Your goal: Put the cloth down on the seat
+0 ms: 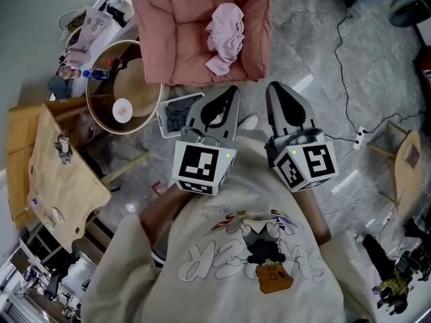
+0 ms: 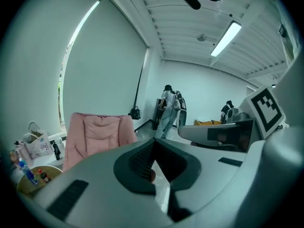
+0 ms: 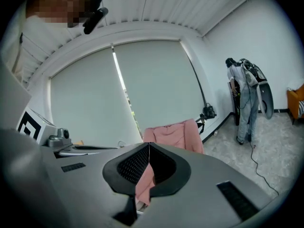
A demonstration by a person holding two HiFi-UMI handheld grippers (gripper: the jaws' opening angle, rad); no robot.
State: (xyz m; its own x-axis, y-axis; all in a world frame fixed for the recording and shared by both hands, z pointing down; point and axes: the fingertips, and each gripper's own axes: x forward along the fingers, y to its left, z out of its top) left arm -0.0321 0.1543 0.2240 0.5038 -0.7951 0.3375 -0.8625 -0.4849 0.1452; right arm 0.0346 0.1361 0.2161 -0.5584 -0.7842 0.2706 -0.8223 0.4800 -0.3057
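Soft, crumpled cloth (image 1: 225, 36) on a quilted, padded fabric seat (image 1: 168, 32); smooth, glossy stone-look floor (image 1: 316, 52); left claw (image 1: 225, 94) and right claw (image 1: 279, 91) are matt plastic.

You've got 2 claws in hand: 1 left claw (image 1: 232, 91), 1 right claw (image 1: 275, 87). Marker cubes: 2, i.e. 1 per claw, left cube (image 1: 202, 167) and right cube (image 1: 306, 165). Far centre: 1 pink seat (image 1: 175, 25), w/ 1 cloth (image 1: 225, 38) on it. Far left: 1 round table (image 1: 101, 113) carrying 1 white disc (image 1: 122, 110), plus 1 blue bottle (image 1: 97, 74) beside it. Between round table and left claw: 1 small basket (image 1: 163, 118). Right side, on the floor: 1 power strip (image 1: 361, 133). Right claw view: 1 person (image 3: 244, 96) standing far off. Left claw view: 1 ceiling light (image 2: 227, 38).
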